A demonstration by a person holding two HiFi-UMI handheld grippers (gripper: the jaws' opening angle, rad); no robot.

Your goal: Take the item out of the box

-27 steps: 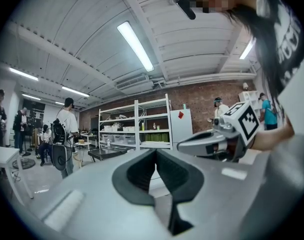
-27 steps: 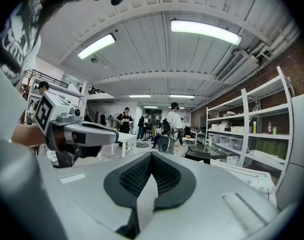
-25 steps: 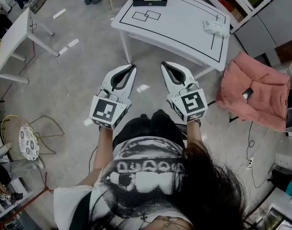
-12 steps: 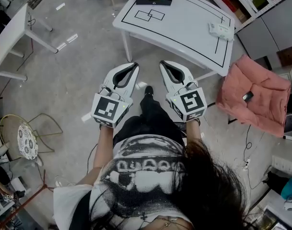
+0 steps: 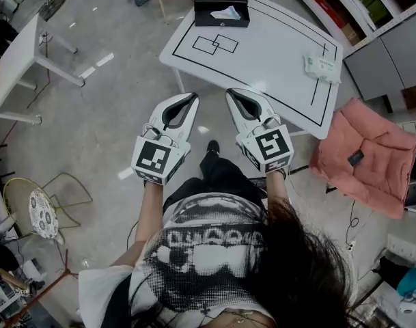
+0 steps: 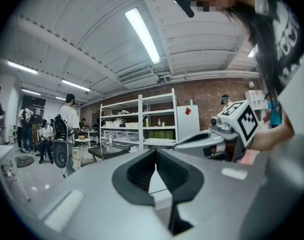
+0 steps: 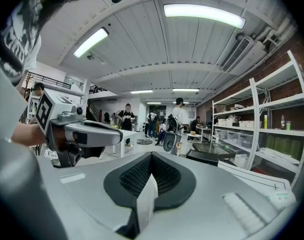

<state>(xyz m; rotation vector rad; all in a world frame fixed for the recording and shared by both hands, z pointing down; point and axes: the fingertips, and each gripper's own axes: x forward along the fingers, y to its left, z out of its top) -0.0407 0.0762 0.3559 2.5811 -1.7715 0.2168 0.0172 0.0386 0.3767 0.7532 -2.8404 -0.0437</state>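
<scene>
A black box [image 5: 221,5] stands on the far edge of the white table [image 5: 276,46], with a white item [image 5: 226,12] poking out of its open top. My left gripper [image 5: 192,97] and right gripper [image 5: 229,93] are held side by side in front of my chest, short of the table's near edge and well away from the box. Both are shut with nothing between the jaws. In the left gripper view the left gripper [image 6: 155,153] has its jaws together, and the right gripper view shows the right gripper [image 7: 152,156] the same.
A white packet [image 5: 322,65] lies on the table's right side, and black outlines are drawn on its top. A pink cushioned seat [image 5: 361,152] is at the right, a second white table [image 5: 16,53] at the left, and a wire stool [image 5: 40,207] at the lower left. People stand in the background.
The table and the box have come nearer and lower in the head view as the person walks toward them. Both grippers keep the same pose, shut.
</scene>
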